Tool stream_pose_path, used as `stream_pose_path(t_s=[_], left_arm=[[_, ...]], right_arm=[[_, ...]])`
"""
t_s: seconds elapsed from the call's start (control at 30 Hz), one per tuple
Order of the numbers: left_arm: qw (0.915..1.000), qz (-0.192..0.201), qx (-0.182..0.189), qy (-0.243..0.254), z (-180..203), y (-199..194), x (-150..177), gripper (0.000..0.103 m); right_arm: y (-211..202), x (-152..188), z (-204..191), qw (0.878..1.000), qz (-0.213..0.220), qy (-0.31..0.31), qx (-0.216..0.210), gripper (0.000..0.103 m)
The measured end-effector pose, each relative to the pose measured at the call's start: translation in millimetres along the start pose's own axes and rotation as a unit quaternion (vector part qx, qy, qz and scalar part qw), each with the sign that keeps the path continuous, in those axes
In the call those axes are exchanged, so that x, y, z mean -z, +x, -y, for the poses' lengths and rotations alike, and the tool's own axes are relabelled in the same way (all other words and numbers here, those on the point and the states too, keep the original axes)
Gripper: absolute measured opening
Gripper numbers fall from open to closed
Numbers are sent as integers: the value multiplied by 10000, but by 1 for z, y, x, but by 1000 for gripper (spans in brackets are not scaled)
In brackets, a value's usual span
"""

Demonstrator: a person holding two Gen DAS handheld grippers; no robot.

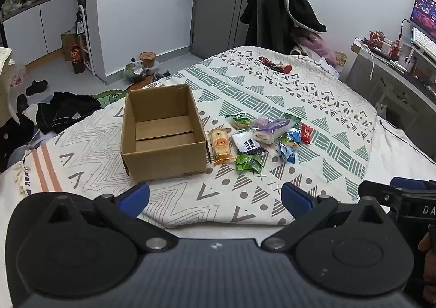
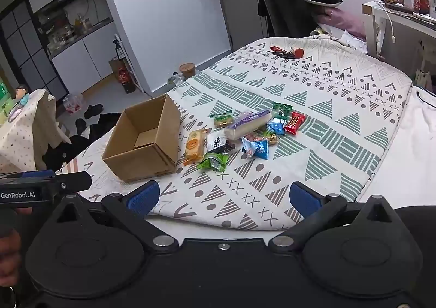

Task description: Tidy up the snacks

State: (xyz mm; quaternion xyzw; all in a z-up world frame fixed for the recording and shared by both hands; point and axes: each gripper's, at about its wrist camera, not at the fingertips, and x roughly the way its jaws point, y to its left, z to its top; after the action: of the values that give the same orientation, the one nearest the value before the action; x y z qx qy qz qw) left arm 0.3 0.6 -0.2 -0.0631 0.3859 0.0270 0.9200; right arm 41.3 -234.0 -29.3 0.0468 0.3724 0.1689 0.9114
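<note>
An open, empty cardboard box (image 1: 163, 139) stands on the patterned bedspread (image 1: 245, 193); it also shows in the right wrist view (image 2: 144, 141). Right of it lies a pile of wrapped snacks (image 1: 259, 139): an orange packet (image 1: 221, 147), a green packet (image 1: 248, 163), blue packets (image 1: 287, 152), a red packet (image 1: 306, 133) and a long purple-white packet (image 1: 273, 128). The pile also shows in the right wrist view (image 2: 239, 133). My left gripper (image 1: 215, 197) is open and empty, near the bed's front edge. My right gripper (image 2: 224, 197) is open and empty beside it.
Red-handled items (image 1: 275, 64) lie at the far end of the bed. A chair draped with a black coat (image 1: 280, 13) stands behind. A desk with a monitor and keyboard (image 1: 419, 35) is at the right. Clothes, shoes and bags (image 1: 65, 111) litter the floor at the left.
</note>
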Motion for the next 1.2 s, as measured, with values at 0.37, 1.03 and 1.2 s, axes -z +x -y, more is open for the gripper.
stream_pose_path(t_s=[0.37, 1.03, 1.2], left_arm=[[10000, 12, 31, -1, 8, -2, 2, 102], [9999, -2, 65, -85, -2, -5, -1, 102], [9999, -1, 67, -78, -2, -5, -1, 102]], right_arm=[[-1, -5, 3, 10000, -26, 40, 15, 103], [-5, -7, -7, 10000, -7, -56, 81, 103], [-5, -9, -8, 9999, -8, -68, 99, 103]])
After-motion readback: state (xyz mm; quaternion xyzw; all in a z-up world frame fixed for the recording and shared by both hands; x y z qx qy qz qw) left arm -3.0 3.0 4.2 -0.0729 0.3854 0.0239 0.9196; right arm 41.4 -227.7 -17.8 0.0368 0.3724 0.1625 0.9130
